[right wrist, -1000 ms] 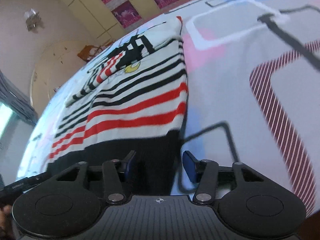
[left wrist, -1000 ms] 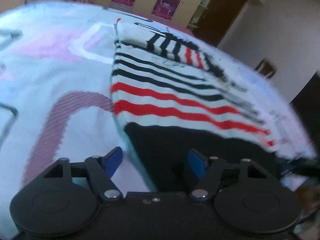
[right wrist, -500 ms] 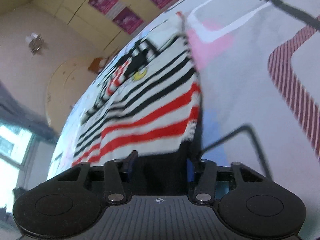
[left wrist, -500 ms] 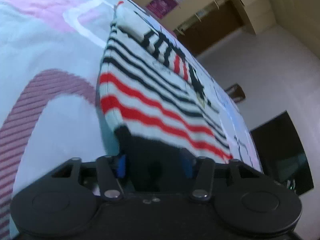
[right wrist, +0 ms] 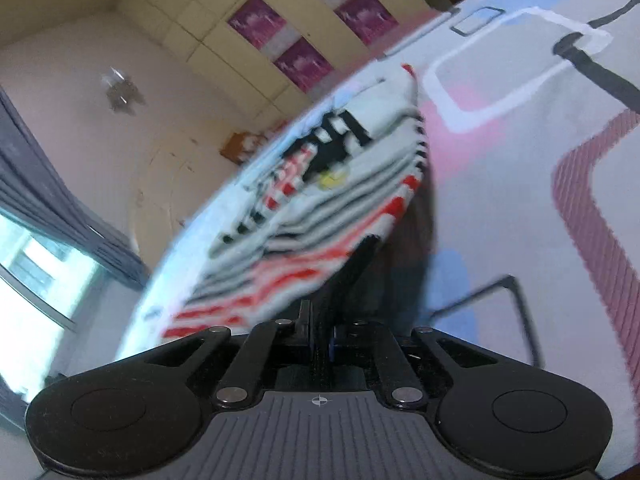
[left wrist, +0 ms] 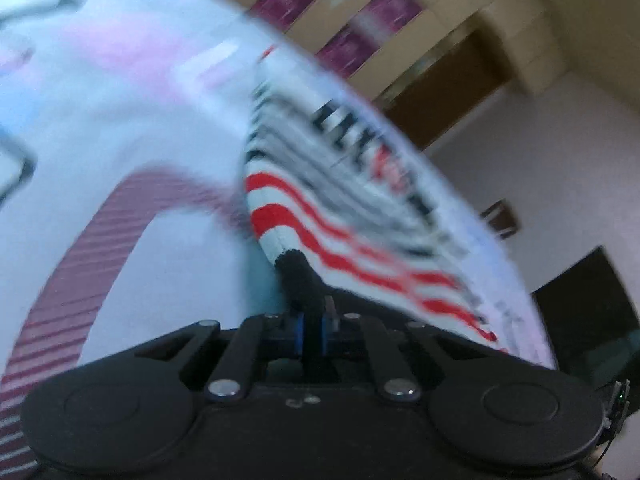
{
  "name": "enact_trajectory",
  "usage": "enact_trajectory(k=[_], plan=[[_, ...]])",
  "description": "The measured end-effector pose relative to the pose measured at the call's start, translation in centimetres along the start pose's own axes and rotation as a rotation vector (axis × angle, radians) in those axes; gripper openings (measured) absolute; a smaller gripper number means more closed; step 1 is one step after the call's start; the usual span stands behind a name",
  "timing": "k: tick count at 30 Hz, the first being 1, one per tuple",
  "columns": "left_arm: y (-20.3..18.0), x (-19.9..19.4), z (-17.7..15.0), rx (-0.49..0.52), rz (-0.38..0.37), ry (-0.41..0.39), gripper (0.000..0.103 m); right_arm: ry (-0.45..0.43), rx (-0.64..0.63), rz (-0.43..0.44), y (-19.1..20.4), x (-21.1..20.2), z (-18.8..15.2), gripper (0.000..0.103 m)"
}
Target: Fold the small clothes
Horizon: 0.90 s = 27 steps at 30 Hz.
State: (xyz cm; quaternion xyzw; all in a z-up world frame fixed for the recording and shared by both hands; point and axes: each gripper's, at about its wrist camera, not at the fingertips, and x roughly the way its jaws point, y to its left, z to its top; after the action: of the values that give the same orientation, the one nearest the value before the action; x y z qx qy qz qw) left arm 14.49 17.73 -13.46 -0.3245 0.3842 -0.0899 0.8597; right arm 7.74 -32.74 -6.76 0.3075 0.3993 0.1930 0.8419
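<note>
A small knitted sweater (left wrist: 320, 208), white with black and red stripes and a black hem, lies on a patterned bedsheet (left wrist: 120, 128). My left gripper (left wrist: 312, 330) is shut on the left corner of the black hem, the cloth pinched between its blue pads. My right gripper (right wrist: 320, 340) is shut on the hem's right corner in the same way. In the right wrist view the sweater (right wrist: 320, 208) rises off the sheet (right wrist: 520, 184) near the grip, casting a shadow under its right edge. A striped chest patch with a yellow spot shows further up.
The bedsheet carries pink, blue and maroon striped shapes with black outlines. Beyond the bed stand cream cupboards (right wrist: 240, 40) with magenta panels. A window with dark curtains (right wrist: 48, 216) is at the left of the right wrist view, a dark screen (left wrist: 592, 312) at the right of the left wrist view.
Both grippers went from open around the black hem to shut on it. The hem corners have lifted and bunched between the pads, and the left gripper has rolled.
</note>
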Motion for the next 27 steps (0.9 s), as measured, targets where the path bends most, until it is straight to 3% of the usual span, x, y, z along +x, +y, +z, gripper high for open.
enact_trajectory(k=[2, 7, 14, 19, 27], plan=[[0.6, 0.1, -0.2, -0.042, -0.017, -0.016, 0.007, 0.043, 0.031, -0.021, -0.9, 1.1, -0.6, 0.005], [-0.1, -1.1, -0.5, -0.047, -0.022, -0.064, 0.007, -0.008, 0.027, 0.021, -0.7, 0.1, -0.2, 0.005], [-3.2, -2.8, 2.1, -0.052, -0.07, -0.163, 0.007, -0.101, -0.043, 0.097, 2.1, -1.2, 4.6, 0.005], [-5.6, -2.3, 6.5, -0.076, -0.138, -0.235, 0.007, -0.194, -0.069, 0.132, 4.0, -1.5, 9.6, 0.005], [-8.8, 1.2, 16.1, -0.08, -0.213, -0.333, 0.007, -0.291, -0.099, 0.159, 7.3, 1.4, 20.6, 0.005]])
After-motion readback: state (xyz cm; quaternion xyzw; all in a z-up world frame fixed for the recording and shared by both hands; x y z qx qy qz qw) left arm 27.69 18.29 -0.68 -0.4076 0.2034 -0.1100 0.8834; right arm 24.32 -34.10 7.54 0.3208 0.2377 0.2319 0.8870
